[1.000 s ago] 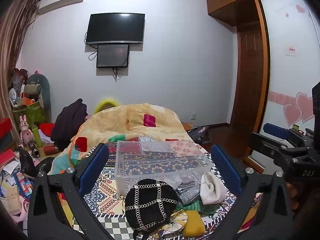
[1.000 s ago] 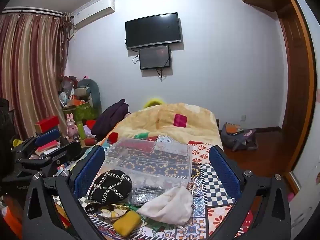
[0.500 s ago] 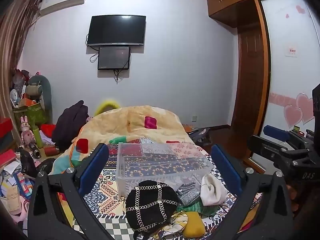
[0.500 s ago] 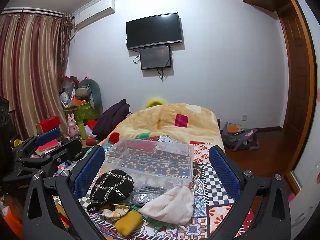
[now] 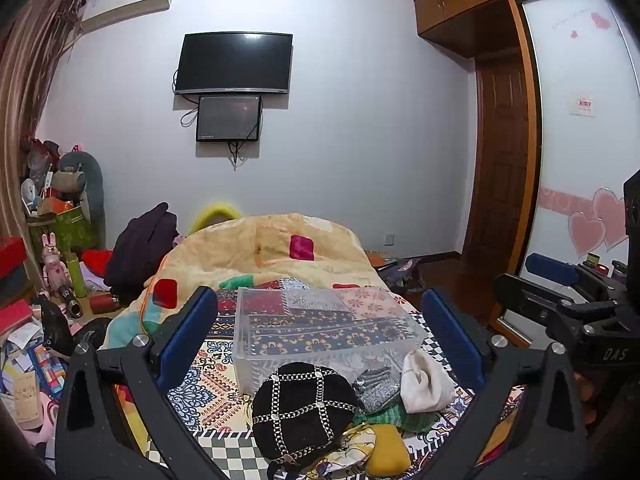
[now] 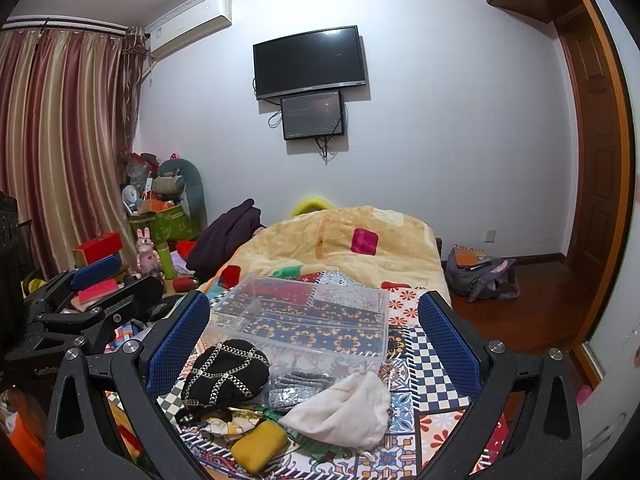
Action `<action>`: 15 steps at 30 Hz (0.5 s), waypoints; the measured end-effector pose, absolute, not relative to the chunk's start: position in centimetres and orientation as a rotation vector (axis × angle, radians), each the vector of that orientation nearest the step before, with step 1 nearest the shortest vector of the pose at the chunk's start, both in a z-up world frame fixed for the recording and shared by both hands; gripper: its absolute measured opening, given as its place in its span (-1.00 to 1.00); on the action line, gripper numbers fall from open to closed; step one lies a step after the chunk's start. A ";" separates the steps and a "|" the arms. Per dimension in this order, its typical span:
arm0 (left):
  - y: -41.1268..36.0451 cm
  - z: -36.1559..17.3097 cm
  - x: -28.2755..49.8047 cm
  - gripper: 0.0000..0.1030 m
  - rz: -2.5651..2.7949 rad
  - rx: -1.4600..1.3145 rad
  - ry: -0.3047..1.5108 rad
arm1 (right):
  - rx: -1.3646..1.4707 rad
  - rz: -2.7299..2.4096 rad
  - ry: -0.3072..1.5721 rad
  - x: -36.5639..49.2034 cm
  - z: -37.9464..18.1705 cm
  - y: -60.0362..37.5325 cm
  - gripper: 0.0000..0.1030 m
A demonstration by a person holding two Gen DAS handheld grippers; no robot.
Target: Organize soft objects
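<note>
A: Pose of both grippers?

B: I hold the left gripper level above the near end of the bed, jaws spread wide, nothing between them. My right gripper sits beside it, likewise level and wide apart, empty.

A: Where are the soft objects?

B: Heaped on the patterned cover just in front of the clear plastic bin: black studded hat, grey glitter piece, white pouch, yellow pad. The hat touches the bin's near wall. Neither gripper touches the heap.
</note>
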State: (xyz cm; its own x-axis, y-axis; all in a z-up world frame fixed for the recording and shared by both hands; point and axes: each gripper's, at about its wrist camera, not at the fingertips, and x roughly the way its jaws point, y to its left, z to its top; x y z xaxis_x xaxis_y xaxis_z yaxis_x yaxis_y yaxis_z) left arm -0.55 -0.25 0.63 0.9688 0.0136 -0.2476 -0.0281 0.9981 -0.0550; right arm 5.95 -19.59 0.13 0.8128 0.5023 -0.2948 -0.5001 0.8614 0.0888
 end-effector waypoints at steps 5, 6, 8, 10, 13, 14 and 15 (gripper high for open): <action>-0.3 0.7 -0.5 1.00 0.021 -0.057 0.249 | 0.008 0.535 0.316 5.9 0.3 -19.6 1.00; -0.4 0.7 -0.5 1.00 0.022 -0.056 0.249 | 0.007 0.536 0.315 5.8 0.3 -19.6 1.00; -0.4 0.6 -0.4 1.00 0.022 -0.054 0.250 | 0.007 0.536 0.315 5.7 0.3 -19.5 1.00; -0.4 0.5 -0.4 1.00 0.022 -0.055 0.249 | 0.008 0.537 0.315 5.8 0.3 -19.6 1.00; -0.5 0.5 -0.4 1.00 0.021 -0.057 0.249 | 0.009 0.536 0.314 5.8 0.3 -19.6 1.00; -0.5 0.6 -0.4 1.00 0.020 -0.058 0.249 | 0.009 0.537 0.313 5.7 0.3 -19.4 1.00; -0.5 0.5 -0.3 1.00 0.019 -0.060 0.250 | 0.008 0.539 0.310 5.1 0.9 -19.2 1.00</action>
